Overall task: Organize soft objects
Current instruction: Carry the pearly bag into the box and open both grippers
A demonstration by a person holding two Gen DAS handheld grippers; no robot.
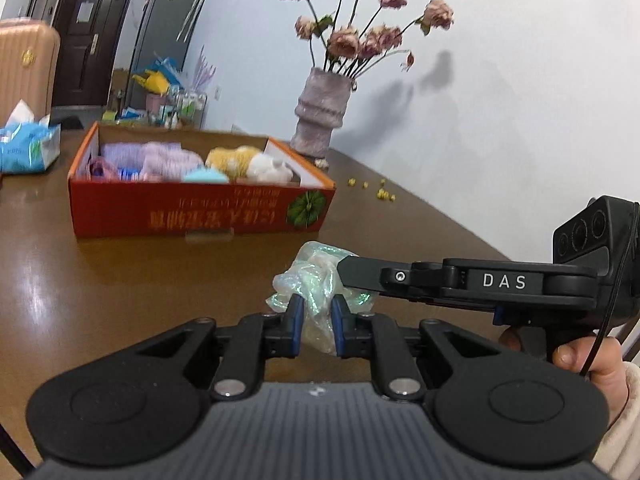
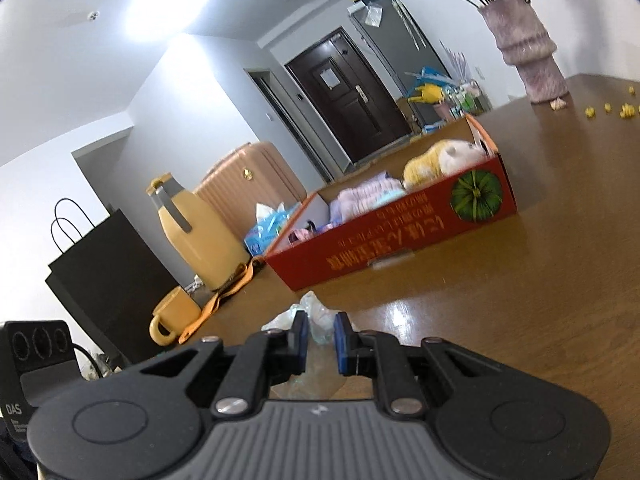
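- The left gripper (image 1: 316, 314) is pinching a crumpled iridescent plastic bag (image 1: 314, 276) between nearly closed pads.
- The right gripper (image 2: 320, 330) is clamping the same bag, entering from the right in the left wrist view.
- The bag is hanging above the table (image 1: 120, 280), in front of the red box (image 1: 200, 208); its long axis I cannot tell.

Home: fridge (image 1: 170, 36), suitcase (image 2: 248, 184), flower vase (image 1: 320, 108), entry door (image 2: 348, 96).

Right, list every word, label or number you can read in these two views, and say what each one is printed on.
"DAS": white letters on the side of the right tool, seen from the left wrist.
"DAS": small, on the left tool's body at the right wrist view's left edge.
Orange box: gold characters along its front wall, upside down and blurred, not readable.
Tissue pack: print too blurred.
Paper on the door: too small.
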